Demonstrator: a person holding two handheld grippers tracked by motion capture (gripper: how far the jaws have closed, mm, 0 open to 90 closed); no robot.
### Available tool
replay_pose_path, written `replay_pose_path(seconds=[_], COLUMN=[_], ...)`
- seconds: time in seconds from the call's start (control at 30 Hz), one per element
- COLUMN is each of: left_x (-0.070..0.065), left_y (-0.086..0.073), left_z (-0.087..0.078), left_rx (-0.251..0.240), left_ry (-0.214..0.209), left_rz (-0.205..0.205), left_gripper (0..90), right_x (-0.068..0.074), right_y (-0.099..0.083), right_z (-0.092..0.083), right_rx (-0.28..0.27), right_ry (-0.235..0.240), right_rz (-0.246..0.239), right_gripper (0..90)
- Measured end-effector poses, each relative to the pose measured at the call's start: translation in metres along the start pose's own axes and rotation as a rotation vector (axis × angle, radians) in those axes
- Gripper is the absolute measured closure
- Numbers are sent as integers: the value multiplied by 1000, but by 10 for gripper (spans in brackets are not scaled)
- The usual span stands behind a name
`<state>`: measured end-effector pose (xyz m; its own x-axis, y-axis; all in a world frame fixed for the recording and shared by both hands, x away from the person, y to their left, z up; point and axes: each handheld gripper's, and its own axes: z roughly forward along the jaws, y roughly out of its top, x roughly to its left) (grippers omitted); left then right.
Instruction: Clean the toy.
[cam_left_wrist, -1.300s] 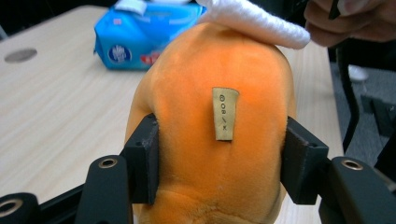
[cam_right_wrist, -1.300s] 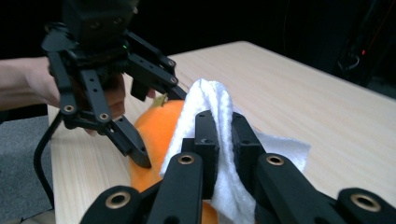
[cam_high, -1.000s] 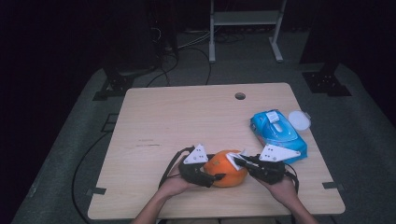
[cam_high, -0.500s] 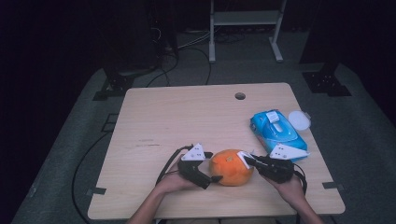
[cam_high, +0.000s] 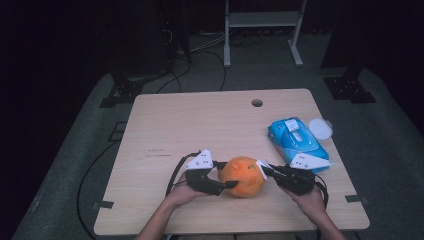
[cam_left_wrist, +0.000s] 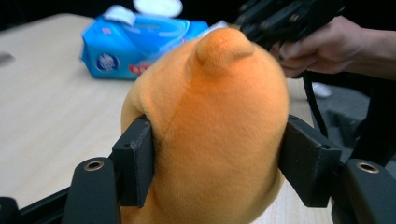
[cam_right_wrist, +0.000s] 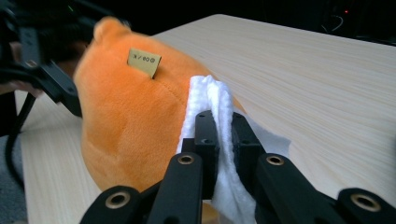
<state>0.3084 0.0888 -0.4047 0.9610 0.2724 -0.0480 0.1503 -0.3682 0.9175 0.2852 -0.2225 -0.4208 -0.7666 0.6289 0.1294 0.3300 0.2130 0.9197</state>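
Small tan tag on orange plush: "09/K"-like print, upside down.

The right gripper pinches a folded white wipe between its jaws, the wipe touching an orange plush with a small tan tag, on a wooden table.

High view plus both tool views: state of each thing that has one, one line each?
Orange plush toy: on the table, squeezed between the left tool's jaws.
Left tool: shut on the plush toy.
Right tool: shut on a white wipe.
White wipe: pinched, folded, pressed against the plush toy.
Wipes pack: lying flat, flap looks closed.
White lid: lying beside the pack, off any container.
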Motion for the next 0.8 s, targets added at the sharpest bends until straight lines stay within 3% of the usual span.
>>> replay_pose_path(seconds=[0.13, 0.3, 0.33, 0.4, 0.47, 0.57, 0.63, 0.8], left_x=[-7, -5, -4, -3, -2, -3, -5, -12], left_y=[12, -1, -5, -9, -8, -2, 2, 14], left_z=[-17, -14, -10, -8, -7, 0, 6, 22], left_rx=[10, 115, 132, 111, 114, 126, 128, 150], left_ry=[29, 55, 63, 63, 68, 77, 80, 95], left_rz=[14, 3, -2, -24, -23, -11, 2, 43], left_gripper=[342, 334, 330, 324, 319, 309, 307, 301], right_x=[8, 13, 12, 6, 1, -2, 2, 27], right_y=[3, -6, -9, -14, -15, -5, 4, 29], right_z=[9, 24, 27, 28, 24, 12, 4, -6], right_rx=[9, 82, 95, 96, 62, 4, -37, -97], right_ry=[32, 40, 41, 47, 47, 37, 33, 32], right_rz=[-5, -16, -1, 42, 80, 86, 61, -60], right_gripper=[832, 832, 832, 832, 832, 832, 832, 832])
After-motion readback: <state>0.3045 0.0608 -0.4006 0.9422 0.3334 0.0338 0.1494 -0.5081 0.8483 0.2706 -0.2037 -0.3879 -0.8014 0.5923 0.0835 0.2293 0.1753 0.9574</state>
